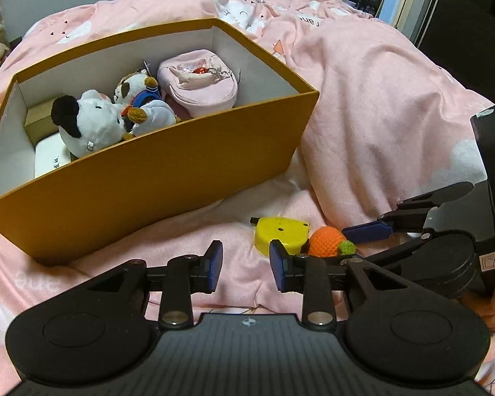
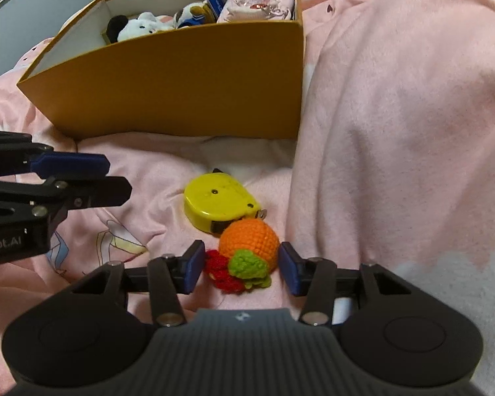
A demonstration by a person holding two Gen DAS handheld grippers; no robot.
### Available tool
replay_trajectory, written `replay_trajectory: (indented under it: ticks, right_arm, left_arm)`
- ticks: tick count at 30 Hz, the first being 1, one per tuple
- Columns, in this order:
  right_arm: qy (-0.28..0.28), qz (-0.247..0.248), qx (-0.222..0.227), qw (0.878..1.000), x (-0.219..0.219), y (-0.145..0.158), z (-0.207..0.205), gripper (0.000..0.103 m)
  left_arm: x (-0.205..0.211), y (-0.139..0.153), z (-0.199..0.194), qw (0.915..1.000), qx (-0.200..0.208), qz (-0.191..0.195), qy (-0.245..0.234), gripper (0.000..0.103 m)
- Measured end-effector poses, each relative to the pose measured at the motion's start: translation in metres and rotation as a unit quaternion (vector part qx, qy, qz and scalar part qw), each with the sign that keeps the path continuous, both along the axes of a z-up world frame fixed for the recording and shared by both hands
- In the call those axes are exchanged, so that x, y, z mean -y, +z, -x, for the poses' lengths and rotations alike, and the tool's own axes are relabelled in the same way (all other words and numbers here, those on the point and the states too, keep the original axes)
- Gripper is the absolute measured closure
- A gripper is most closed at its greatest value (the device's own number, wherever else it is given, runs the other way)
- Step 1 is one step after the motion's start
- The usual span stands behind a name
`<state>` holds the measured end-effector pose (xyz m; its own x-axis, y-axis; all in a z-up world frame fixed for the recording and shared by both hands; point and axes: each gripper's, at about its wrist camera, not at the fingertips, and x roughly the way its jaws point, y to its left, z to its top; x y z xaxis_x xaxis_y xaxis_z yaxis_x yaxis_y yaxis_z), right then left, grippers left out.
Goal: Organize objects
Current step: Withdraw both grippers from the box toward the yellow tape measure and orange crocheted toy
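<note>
With the round orange crocheted fruit [image 2: 249, 242] lying on the bed between the right gripper [image 2: 241, 267]'s unclenched pads, close squarely on its body, while the left gripper [image 1: 246, 265] hangs released nearby.

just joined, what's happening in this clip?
A person is tidying small items off a pink blanket into an orange box, which already holds plush toys and a pink pouch. The right tool is open, its fingers either side of an orange crochet fruit but not pressing it. A yellow tape measure lies just beyond the fruit, touching it. The left tool is open and empty, beside the tape measure.
</note>
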<state>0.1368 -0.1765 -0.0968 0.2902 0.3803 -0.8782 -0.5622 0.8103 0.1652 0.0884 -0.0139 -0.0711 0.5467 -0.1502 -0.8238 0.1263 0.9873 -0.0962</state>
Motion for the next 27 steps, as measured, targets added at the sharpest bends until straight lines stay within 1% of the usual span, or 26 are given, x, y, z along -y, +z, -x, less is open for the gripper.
replay_trajectory:
  ticks: [2,5,7,8,9,11,14,15,16,19,23,27]
  right_arm:
    - [0.002,0.005,-0.004,1.0,-0.001,-0.002,-0.001,0.052]
    - [0.006,0.016,-0.008,1.0,-0.004,-0.006,-0.001,0.053]
    - [0.005,0.012,-0.004,1.0,-0.002,-0.003,0.001,0.057]
    - [0.001,0.005,0.0,1.0,0.001,0.002,0.002,0.061]
    - [-0.002,-0.001,0.006,1.0,0.005,0.008,0.004,0.064]
    - [-0.006,-0.004,0.026,1.0,0.011,0.022,0.006,0.064]
    - [-0.017,0.013,0.07,0.997,0.019,0.039,0.003,0.065]
    - [-0.02,0.009,0.07,0.997,0.022,0.041,-0.002,0.065]
    - [-0.024,0.004,0.061,0.998,0.025,0.039,-0.007,0.065]
    - [-0.033,0.011,0.047,0.998,0.028,0.025,-0.017,0.064]
    - [-0.042,0.0,0.021,0.999,0.03,0.015,-0.029,0.064]
    - [-0.046,-0.01,0.005,0.999,0.032,0.011,-0.034,0.063]
  left_arm:
    - [0.0,-0.001,-0.002,1.0,0.0,0.006,-0.001,0.066]
    - [0.002,-0.002,-0.004,0.9999,0.0,0.011,-0.01,0.062]
    - [0.004,-0.002,-0.004,0.9998,0.001,0.011,-0.019,0.06]
    - [0.004,-0.002,-0.005,0.9996,0.002,0.013,-0.023,0.058]
    - [0.004,-0.002,-0.005,0.9994,0.002,0.015,-0.03,0.055]
    - [0.006,-0.003,-0.009,0.9986,0.002,0.015,-0.05,0.052]
    - [0.017,-0.008,-0.017,0.9958,0.002,-0.007,-0.092,0.049]
    - [0.022,-0.01,-0.02,0.9944,0.001,-0.013,-0.105,0.047]
    - [0.024,-0.013,-0.023,0.9934,-0.002,-0.016,-0.113,0.046]
    - [0.033,-0.024,-0.032,0.9916,-0.013,-0.023,-0.126,0.045]
    - [0.035,-0.039,-0.042,0.9921,-0.033,-0.017,-0.12,0.043]
    - [0.039,-0.048,-0.048,0.9917,-0.041,-0.018,-0.121,0.039]
